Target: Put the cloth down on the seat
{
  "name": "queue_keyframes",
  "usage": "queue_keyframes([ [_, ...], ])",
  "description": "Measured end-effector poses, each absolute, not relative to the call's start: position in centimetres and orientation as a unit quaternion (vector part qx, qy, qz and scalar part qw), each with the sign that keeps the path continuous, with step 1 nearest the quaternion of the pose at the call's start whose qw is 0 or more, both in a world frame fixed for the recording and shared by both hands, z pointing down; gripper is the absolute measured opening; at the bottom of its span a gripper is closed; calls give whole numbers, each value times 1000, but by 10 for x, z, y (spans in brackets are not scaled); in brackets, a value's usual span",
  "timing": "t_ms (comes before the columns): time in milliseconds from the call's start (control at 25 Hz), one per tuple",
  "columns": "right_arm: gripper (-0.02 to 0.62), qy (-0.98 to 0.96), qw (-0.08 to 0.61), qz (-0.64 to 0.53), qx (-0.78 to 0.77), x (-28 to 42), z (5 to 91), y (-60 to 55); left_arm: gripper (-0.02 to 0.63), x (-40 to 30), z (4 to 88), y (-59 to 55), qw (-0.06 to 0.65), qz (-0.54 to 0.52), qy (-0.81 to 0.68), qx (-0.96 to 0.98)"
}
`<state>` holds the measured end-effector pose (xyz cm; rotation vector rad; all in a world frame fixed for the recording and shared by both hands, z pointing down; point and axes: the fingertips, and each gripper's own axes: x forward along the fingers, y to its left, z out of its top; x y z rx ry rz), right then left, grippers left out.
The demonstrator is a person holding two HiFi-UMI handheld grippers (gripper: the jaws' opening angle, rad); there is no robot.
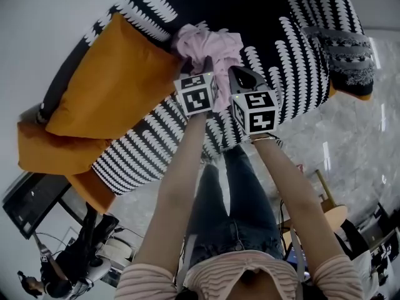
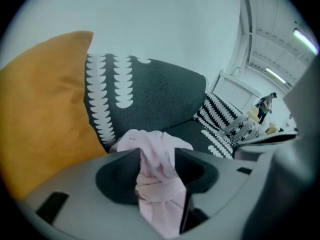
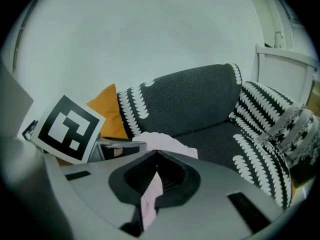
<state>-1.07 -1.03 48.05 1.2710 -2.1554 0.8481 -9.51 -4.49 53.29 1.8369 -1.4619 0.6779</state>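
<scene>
My left gripper (image 2: pixel 157 151) has its jaws standing wide apart, with a knotted bunch of the pink cloth (image 1: pixel 209 45) hanging loose between them rather than being squeezed. My right gripper (image 3: pixel 155 155) is closed, its tips meeting on a thin fold of the same cloth. The cloth sits bunched low over the seat (image 3: pixel 215 139) of the black sofa with white markings, just beside the orange cushion (image 1: pixel 106 86), and both grippers are side by side at its near edge.
</scene>
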Motion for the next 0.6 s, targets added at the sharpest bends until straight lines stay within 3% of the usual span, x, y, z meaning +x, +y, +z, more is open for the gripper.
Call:
queue_keyframes([
  [600,8,-800,224,299,470,1,462,-17,190,-86,498,-49,308,240,-576,719],
])
